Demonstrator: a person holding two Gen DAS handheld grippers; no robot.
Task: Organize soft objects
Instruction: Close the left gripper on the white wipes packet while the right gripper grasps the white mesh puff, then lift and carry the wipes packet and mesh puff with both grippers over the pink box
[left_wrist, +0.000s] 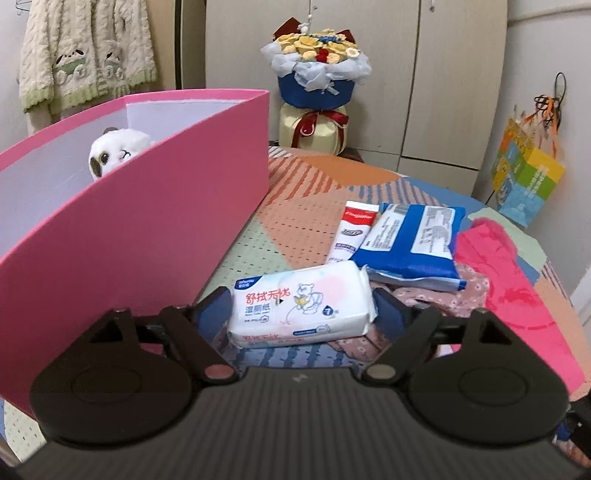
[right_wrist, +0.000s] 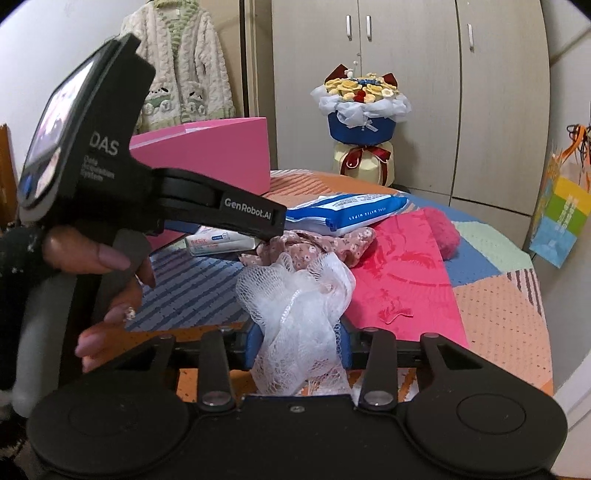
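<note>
Patchwork bedcover (left_wrist: 295, 229) below, pink box (left_wrist: 147, 229) just left of the left gripper (left_wrist: 301, 314). Spread wide around the white wipes pack (left_wrist: 301, 306) — pads beside its ends, grip unclear. Right gripper (right_wrist: 301, 339) half-closed, pinching the white mesh puff (right_wrist: 295, 314) between blue pads. Best to close squarely across the pack's ends, lift level — clear the box wall before releasing.
</note>
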